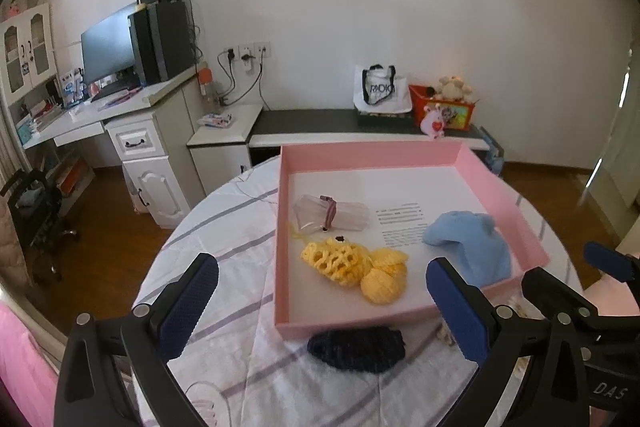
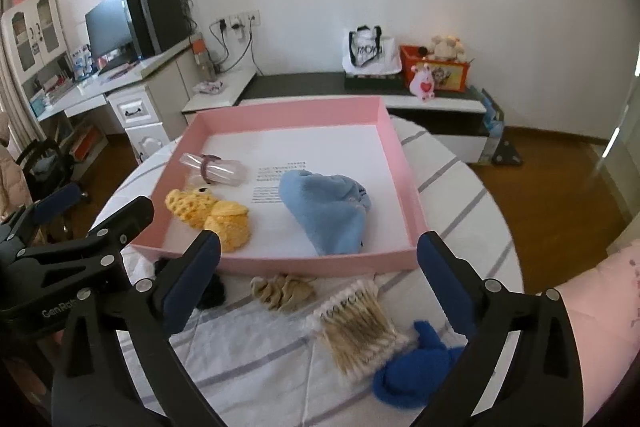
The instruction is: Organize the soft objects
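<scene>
Jaws wide apart before pink tray [image 2: 276, 261] edge.

Black frames, blue-padded fingers [image 2: 188, 283], pink sleeve [image 2: 596, 291]

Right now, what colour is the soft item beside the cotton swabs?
Deep royal blue, fuzzy, lying against the cotton swabs; clearest in the right wrist view.
</scene>
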### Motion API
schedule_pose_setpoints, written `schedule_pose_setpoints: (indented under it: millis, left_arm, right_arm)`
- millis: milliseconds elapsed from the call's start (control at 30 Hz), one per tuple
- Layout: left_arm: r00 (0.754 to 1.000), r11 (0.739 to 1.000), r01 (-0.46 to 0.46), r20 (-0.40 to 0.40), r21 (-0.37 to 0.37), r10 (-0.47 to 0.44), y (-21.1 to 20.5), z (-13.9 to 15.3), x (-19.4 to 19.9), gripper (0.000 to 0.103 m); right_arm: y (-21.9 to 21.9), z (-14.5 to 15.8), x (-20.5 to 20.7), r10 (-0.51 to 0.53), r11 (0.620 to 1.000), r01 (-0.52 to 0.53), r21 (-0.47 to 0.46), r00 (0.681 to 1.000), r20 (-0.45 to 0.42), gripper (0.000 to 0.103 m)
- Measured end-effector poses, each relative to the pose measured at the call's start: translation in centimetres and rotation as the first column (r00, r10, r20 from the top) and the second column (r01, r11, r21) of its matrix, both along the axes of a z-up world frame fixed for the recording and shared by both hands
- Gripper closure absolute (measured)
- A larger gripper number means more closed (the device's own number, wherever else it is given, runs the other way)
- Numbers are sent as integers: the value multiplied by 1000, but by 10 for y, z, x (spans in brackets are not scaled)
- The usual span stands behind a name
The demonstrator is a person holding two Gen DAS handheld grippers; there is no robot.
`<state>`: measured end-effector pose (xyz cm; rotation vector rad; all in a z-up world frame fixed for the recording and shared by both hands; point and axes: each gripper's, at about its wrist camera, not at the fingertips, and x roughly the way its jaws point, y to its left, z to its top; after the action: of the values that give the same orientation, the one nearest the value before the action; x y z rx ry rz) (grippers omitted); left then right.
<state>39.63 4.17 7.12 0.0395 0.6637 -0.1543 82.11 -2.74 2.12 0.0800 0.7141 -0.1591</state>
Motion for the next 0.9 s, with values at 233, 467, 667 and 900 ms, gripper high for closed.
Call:
schedule_pose_setpoints:
  millis: [233, 467, 667, 900]
  left_arm:
    - [998, 1000, -3, 62, -9, 4, 10, 20, -63, 0]
    - [994, 1000, -4, 113, -23, 6, 20, 36, -123, 0]
    - [987, 1000, -5, 163, -25, 9, 22, 50, -163, 0]
    - [977, 999, 4, 212, -34, 4, 23, 65, -200, 0]
  right_arm:
    - [16, 24, -47, 6, 999, -3, -35, 997, 78, 0]
    - [26, 43, -87, 24, 999, -20, -30, 990, 142, 0]
    - [34, 57, -118, 32, 998, -22, -51, 978, 205, 0]
    - [39, 72, -145, 33, 997, -12, -77, 962, 270, 0]
